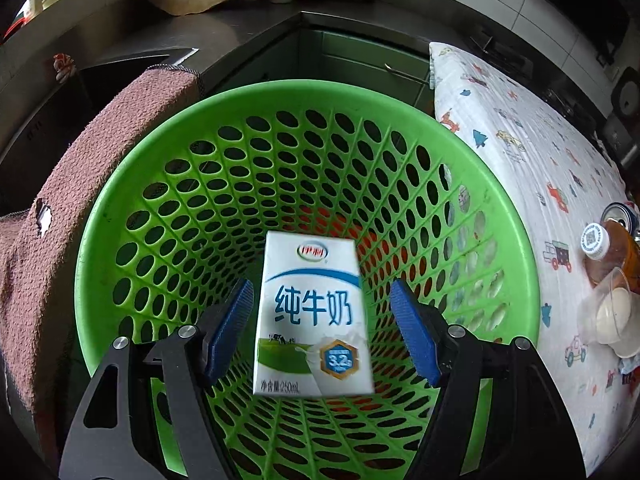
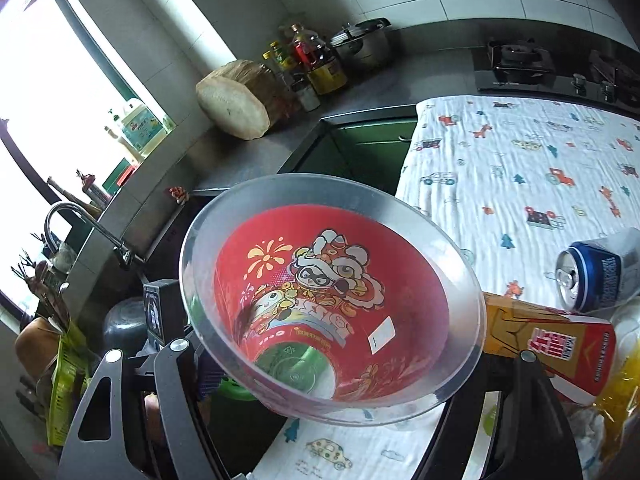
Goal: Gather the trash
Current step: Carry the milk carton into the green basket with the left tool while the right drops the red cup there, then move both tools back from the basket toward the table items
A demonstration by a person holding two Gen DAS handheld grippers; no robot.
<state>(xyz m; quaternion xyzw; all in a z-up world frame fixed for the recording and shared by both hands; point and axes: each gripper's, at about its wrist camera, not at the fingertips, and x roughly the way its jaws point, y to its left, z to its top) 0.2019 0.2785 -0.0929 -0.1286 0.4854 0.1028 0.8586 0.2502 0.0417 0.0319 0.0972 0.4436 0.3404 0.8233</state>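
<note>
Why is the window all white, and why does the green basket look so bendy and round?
In the right wrist view, daylight pours through the window and overexposes it, so it shows plain white. In the left wrist view, the fisheye lens bulges the green basket and curves the counter edges, with dark corners around the picture. The milk carton between the left gripper fingers looks sharp.
</note>
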